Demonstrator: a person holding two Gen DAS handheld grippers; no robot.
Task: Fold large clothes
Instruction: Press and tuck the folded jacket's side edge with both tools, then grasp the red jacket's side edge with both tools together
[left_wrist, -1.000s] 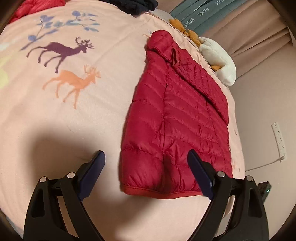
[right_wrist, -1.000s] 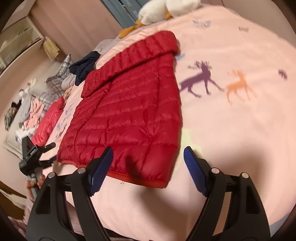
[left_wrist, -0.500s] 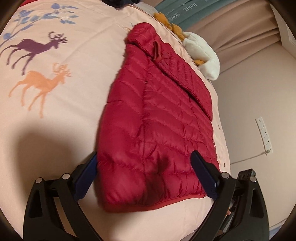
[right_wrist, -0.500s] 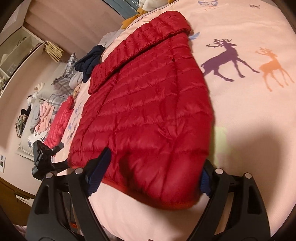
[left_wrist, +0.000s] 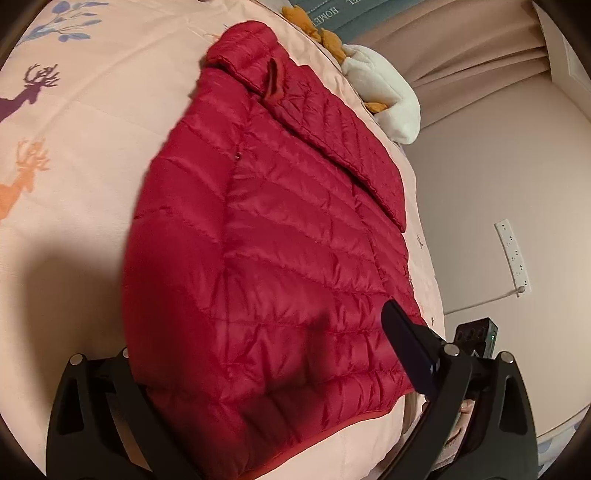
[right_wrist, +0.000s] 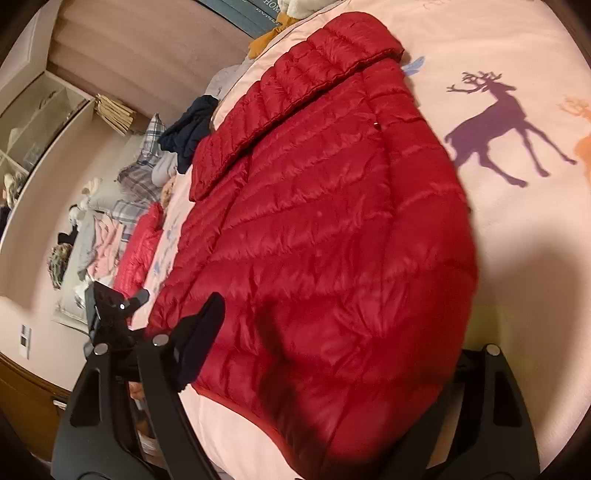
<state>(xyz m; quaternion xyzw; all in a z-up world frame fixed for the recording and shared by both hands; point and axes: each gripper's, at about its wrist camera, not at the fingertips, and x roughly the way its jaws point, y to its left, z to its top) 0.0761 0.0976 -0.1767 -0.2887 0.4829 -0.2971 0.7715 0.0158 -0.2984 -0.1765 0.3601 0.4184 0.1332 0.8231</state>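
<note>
A red quilted puffer jacket lies flat on the pink deer-print bedsheet, hem toward me and collar at the far end. My left gripper is open wide at the hem's left corner. Its right finger rests over the fabric, and its left finger is hidden behind the jacket's edge. My right gripper is open wide at the hem's right corner. Its left finger shows above the fabric, and the jacket hides its right finger.
A white and orange plush toy sits past the collar. A wall power strip hangs beside the bed's edge. A dark garment, plaid cloth and another red jacket lie along the bed's far side.
Both grippers have moved forward and down onto the jacket's hem. The fabric now fills the gap between each pair of fingers. The jaws have stayed wide.
</note>
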